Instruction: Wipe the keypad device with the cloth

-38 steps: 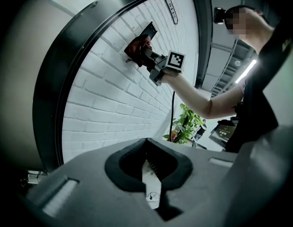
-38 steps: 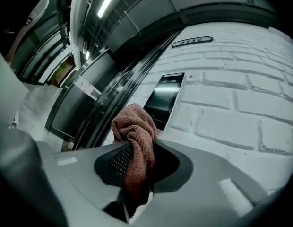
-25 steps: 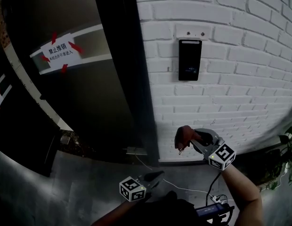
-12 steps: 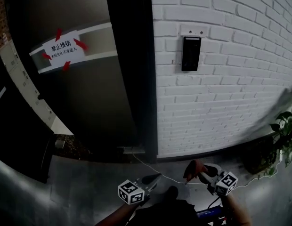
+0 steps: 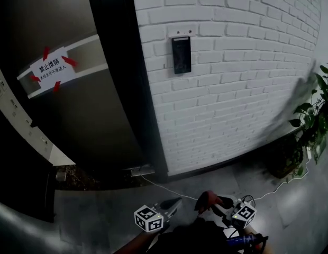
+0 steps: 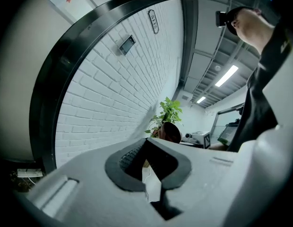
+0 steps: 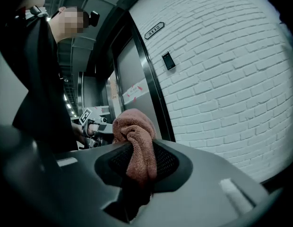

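Observation:
The black keypad device (image 5: pixel 181 55) hangs on the white brick wall (image 5: pixel 238 78), high above both grippers. It also shows small in the left gripper view, keypad (image 6: pixel 126 43), and in the right gripper view, keypad (image 7: pixel 168 60). My right gripper (image 5: pixel 210 201) is low, close to my body, shut on a reddish-brown cloth (image 5: pixel 205 198). The cloth (image 7: pixel 136 141) bunches out between the jaws of the right gripper (image 7: pixel 137 167). My left gripper (image 5: pixel 172 203) hangs beside it, far from the wall. The jaws of the left gripper (image 6: pixel 149 167) are shut with nothing in them.
A dark door frame (image 5: pixel 119 78) and a door with a taped paper sign (image 5: pixel 49 67) stand left of the wall. A potted plant (image 5: pixel 311 121) is at the right. A white cable (image 5: pixel 169 190) runs over the grey floor. A room number plate (image 7: pixel 154 30) sits above the keypad.
My right gripper with the cloth has dropped from just below the keypad to low near my body. The view has swung, so the keypad now sits further left and farther off.

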`<move>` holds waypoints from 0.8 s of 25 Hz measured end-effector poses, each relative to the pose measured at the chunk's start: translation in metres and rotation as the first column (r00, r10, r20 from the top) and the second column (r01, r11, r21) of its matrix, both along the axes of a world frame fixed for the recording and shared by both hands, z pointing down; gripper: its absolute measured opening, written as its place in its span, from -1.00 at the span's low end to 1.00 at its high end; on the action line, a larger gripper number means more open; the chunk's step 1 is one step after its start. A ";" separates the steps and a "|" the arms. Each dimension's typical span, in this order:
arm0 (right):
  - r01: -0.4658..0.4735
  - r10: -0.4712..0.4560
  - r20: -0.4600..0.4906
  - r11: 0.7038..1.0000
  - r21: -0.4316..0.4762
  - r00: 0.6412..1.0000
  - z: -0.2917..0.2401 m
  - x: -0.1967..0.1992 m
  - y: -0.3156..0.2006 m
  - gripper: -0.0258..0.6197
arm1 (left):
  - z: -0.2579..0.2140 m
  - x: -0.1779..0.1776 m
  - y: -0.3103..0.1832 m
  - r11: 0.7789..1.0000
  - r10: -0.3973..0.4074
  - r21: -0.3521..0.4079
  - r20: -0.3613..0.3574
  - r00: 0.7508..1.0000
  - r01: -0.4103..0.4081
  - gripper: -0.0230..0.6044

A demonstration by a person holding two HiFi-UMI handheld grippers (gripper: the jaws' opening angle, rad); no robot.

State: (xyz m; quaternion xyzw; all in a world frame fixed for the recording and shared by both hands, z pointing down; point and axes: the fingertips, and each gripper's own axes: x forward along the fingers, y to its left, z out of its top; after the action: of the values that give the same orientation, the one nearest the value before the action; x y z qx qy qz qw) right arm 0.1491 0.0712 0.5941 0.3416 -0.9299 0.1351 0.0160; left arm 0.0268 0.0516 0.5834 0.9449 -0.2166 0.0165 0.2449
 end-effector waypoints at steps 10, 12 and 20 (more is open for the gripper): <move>0.035 -0.036 0.037 0.999 0.019 0.999 -0.010 0.018 -0.011 -0.65 | -0.004 0.032 -0.008 0.999 -0.049 0.016 0.010 0.999 0.048 -0.92; 0.044 -0.045 0.043 0.999 0.019 0.998 -0.010 0.023 -0.014 -0.65 | -0.005 0.037 -0.008 0.998 -0.062 0.019 0.012 0.998 0.061 -0.92; 0.066 -0.067 0.054 0.998 0.008 0.996 -0.007 0.027 -0.010 -0.65 | 0.000 0.043 0.006 0.996 -0.092 0.002 0.020 0.996 0.092 -0.92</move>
State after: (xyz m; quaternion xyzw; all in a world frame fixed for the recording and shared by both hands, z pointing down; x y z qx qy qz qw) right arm 0.1758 0.0611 0.5870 0.3067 -0.9413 0.1408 -0.0056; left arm 0.0699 0.0579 0.5838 0.9338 -0.2625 0.0146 0.2428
